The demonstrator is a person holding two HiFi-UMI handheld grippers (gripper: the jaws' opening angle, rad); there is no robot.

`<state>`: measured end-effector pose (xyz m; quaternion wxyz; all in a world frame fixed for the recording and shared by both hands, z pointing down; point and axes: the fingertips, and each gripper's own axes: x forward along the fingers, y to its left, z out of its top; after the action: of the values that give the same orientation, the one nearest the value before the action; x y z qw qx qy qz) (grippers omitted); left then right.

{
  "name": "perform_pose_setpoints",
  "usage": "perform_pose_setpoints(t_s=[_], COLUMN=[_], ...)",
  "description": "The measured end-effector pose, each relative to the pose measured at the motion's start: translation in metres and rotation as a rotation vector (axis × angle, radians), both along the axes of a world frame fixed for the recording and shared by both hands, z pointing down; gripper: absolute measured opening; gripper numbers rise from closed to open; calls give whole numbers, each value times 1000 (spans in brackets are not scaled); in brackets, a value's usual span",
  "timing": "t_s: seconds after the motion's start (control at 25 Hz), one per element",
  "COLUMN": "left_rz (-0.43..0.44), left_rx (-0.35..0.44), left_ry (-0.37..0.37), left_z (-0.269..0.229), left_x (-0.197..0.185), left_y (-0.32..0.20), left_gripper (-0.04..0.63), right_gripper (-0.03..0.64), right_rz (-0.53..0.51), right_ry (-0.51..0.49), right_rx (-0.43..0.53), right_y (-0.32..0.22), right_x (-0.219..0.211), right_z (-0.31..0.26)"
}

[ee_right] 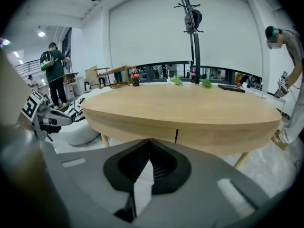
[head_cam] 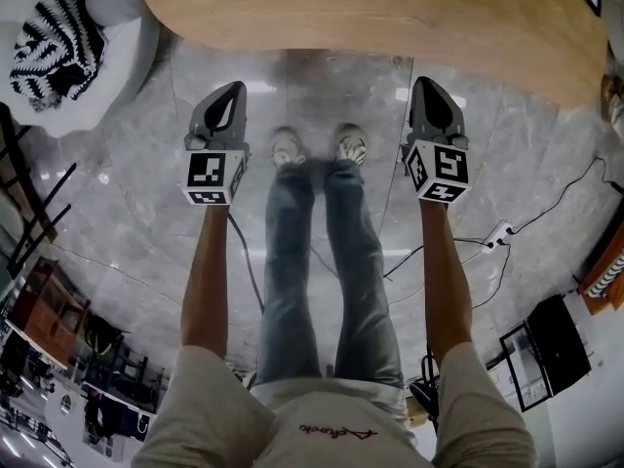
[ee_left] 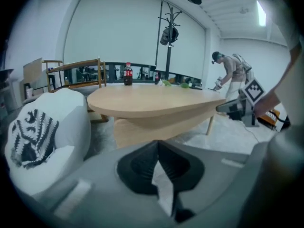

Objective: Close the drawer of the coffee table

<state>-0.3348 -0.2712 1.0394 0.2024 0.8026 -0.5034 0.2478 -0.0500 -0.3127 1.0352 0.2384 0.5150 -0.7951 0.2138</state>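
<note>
Spreading under everything is the grey shiny floor (head_cam: 127,222). The big wooden coffee table (head_cam: 390,8) stands on it, and its surface is long and round at the ends. The drawer (ee_right: 137,128) is in the side of the coffee table that faces the person. Its front sits flat with the wood around it, so it looks pushed in. A thin dark line (ee_right: 176,136) shows where it ends.

A soft white seat (head_cam: 122,57) sits on the floor near the left end of the coffee table. A black and white knitted cloth (head_cam: 57,42) lies on top of it.

The person's legs (head_cam: 292,261) in blue jeans are in the middle of the head view, with an arm stretched out on each side.

The left hand-held gripper (ee_left: 157,144) is held up in front of the coffee table, not touching it. Its jaws are pressed together with nothing between them. The right hand-held gripper (ee_right: 150,141) is near the edge of the coffee table too, and I cannot tell if it touches. Its jaws are also pressed together and hold nothing.

Two light shoes (head_cam: 286,147) stand on the floor between the two hand-held grippers.

A small dark bottle (ee_left: 128,74) with a red label stands upright at the far edge of the surface.
</note>
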Motion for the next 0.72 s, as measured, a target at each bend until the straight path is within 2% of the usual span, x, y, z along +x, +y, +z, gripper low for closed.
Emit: perform_pose_setpoints(t_s=[0.28, 0.48, 0.72], left_rz=[4, -8, -4], left_rx=[86, 146, 186], left_ry=[39, 62, 83], left_z=[-91, -182, -287], left_x=[17, 26, 36], left_y=[-5, -14, -11], left_gripper=[0, 0, 0], right_gripper=[5, 5, 5], right_rz=[-39, -81, -79], right_ry=[-14, -10, -42], right_rx=[71, 136, 193], right_y=[5, 2, 7], right_x=[-4, -8, -11], right_z=[-85, -173, -283])
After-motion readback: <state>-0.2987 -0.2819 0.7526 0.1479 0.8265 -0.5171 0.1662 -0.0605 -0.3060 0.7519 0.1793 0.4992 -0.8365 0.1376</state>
